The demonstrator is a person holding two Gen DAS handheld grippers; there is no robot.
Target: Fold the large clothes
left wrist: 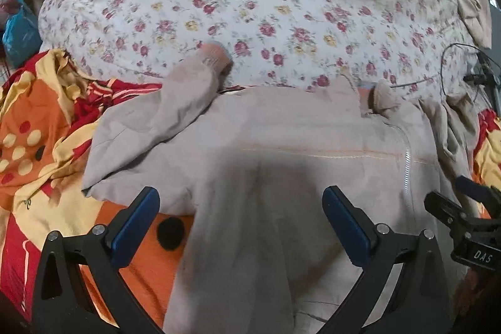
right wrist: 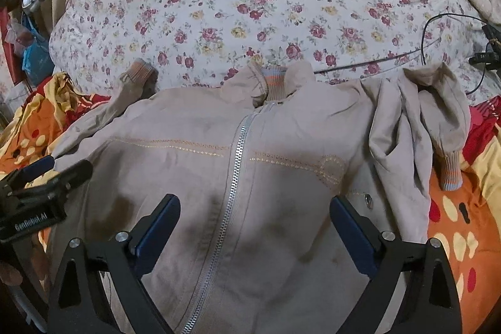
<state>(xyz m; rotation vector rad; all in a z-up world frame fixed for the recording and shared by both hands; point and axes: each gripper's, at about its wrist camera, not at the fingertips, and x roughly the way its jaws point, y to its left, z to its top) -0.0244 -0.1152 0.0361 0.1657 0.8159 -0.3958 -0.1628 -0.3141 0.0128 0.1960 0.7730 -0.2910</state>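
A beige zip-up jacket (right wrist: pixel 281 177) is lying front-up on an orange, red and yellow patterned sheet (right wrist: pixel 463 227), its collar (right wrist: pixel 274 83) pointing away toward a floral quilt (right wrist: pixel 281 5). The right gripper (right wrist: pixel 255 227) is hovering with its jaws spread wide and gripping nothing, the silver zipper (right wrist: pixel 233 177) running between them and the crumpled sleeve (right wrist: pixel 435 127) lying beyond the right-hand jaw. The left gripper (left wrist: pixel 241 227) is likewise hanging released over the jacket's lower body, the other sleeve (left wrist: pixel 175 111) stretching away past its left-hand jaw.
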